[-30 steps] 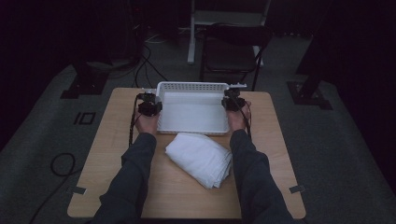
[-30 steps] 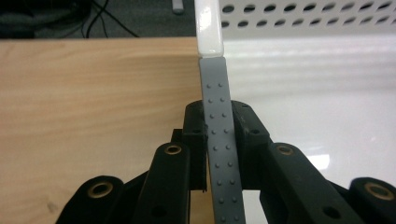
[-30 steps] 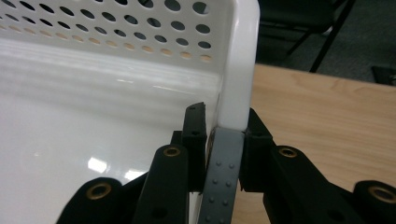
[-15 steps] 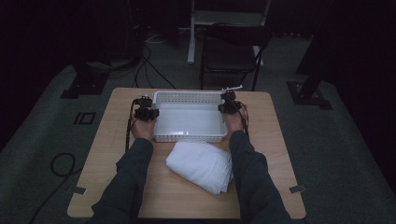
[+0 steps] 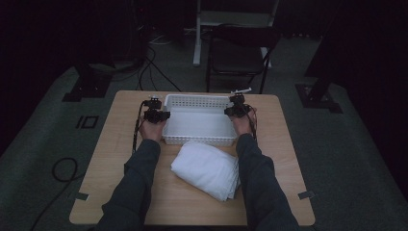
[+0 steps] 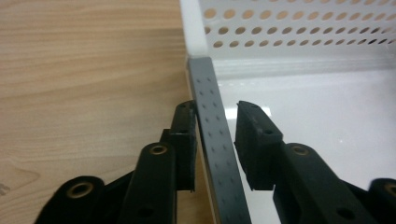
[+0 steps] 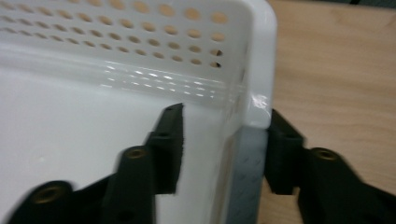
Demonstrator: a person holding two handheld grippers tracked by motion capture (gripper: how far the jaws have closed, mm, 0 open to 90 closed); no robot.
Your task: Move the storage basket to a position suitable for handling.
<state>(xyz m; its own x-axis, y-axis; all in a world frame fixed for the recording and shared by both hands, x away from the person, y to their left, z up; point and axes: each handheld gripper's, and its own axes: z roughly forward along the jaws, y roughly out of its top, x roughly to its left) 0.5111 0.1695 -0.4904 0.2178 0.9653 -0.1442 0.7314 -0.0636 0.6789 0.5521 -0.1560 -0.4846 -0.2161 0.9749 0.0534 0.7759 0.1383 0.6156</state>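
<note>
A white perforated basket [image 5: 197, 99] rests on the wooden table [image 5: 110, 159], and nothing lies in it. My left gripper [image 5: 156, 114] straddles its left wall [image 6: 219, 154]. Its jaws have just been opening: the outer pad lies close against the wall and the inner pad stands off it. My right gripper [image 5: 236, 110] straddles the right wall [image 7: 252, 154] near the far corner. Its jaws have also just been opening, with a clear gap on the inner side. A folded white towel [image 5: 207, 168] lies just in front of the basket, between the forearms.
A dark chair [image 5: 238, 53] and a white stand [image 5: 199, 29] are on the floor behind the table. Cables [image 5: 62, 168] trail on the floor at the left. Bare tabletop lies on both sides of the basket and towel.
The basket has come down and slightly toward the towel, and both hands went with it. It now sits on the table.
</note>
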